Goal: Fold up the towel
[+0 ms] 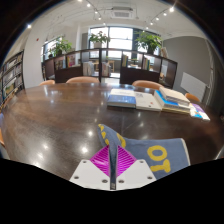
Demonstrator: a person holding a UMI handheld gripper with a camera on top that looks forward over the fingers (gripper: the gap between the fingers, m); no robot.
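A blue-grey towel (150, 152) with yellow lettering lies on the dark wooden table (60, 115), just ahead of my fingers and spreading to their right. One edge of it rises in a ridge and runs down between my magenta pads (100, 160). My gripper (117, 165) is shut on that towel edge, the two pads pressed together with the cloth pinched between them. The part of the towel under the fingers is hidden.
Open books and papers (150, 98) lie on the table beyond the towel, with more at the right (196, 108). Chairs (82, 80) stand along the far edge. Potted plants (98, 39) and shelves line the windows behind.
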